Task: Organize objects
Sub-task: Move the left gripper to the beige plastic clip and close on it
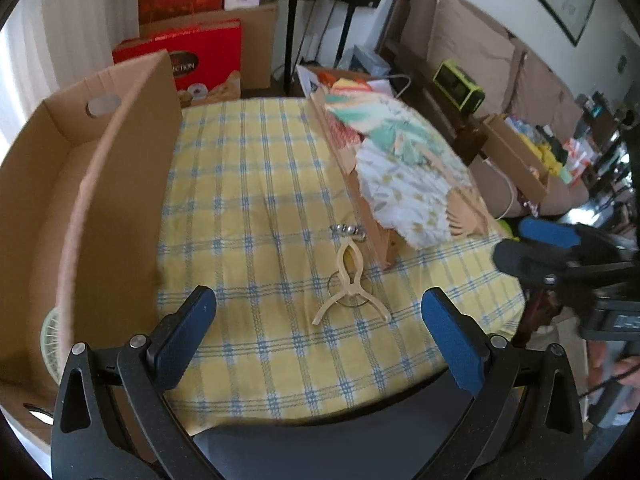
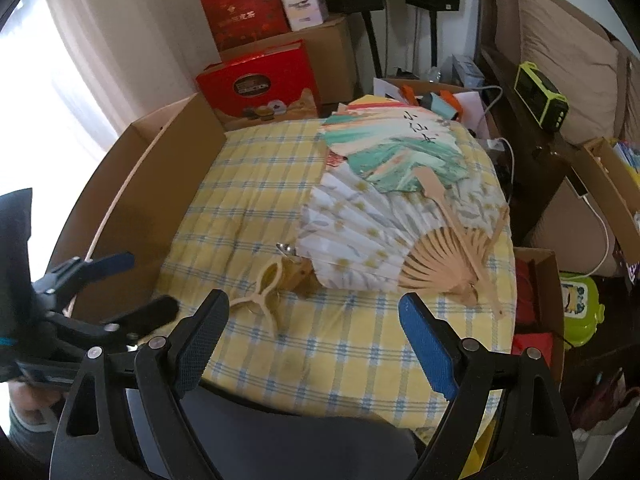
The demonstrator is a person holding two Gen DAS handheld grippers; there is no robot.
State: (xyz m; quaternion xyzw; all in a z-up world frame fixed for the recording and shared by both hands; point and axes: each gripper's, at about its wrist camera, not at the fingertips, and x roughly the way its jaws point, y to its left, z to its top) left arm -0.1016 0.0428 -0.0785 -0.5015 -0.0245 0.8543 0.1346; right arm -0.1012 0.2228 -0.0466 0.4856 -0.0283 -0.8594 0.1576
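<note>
A cream plastic clip (image 1: 349, 280) with a metal ring and small bells lies on the yellow checked tablecloth (image 1: 248, 184); it also shows in the right wrist view (image 2: 262, 294). Two open paper fans, one white (image 2: 352, 236) and one green-patterned (image 2: 400, 152), lie on a low wooden box (image 1: 360, 196) at the table's right. An open cardboard box (image 1: 100, 184) stands at the left. My left gripper (image 1: 320, 320) is open and empty, just short of the clip. My right gripper (image 2: 316, 328) is open and empty over the table's near edge.
Red gift boxes (image 1: 200, 60) and cartons stand behind the table. A sofa with a green device (image 2: 542, 98) runs along the right. Boxes of clutter (image 1: 532, 160) sit on the floor at the right. A round wicker item (image 1: 52, 340) lies in the cardboard box.
</note>
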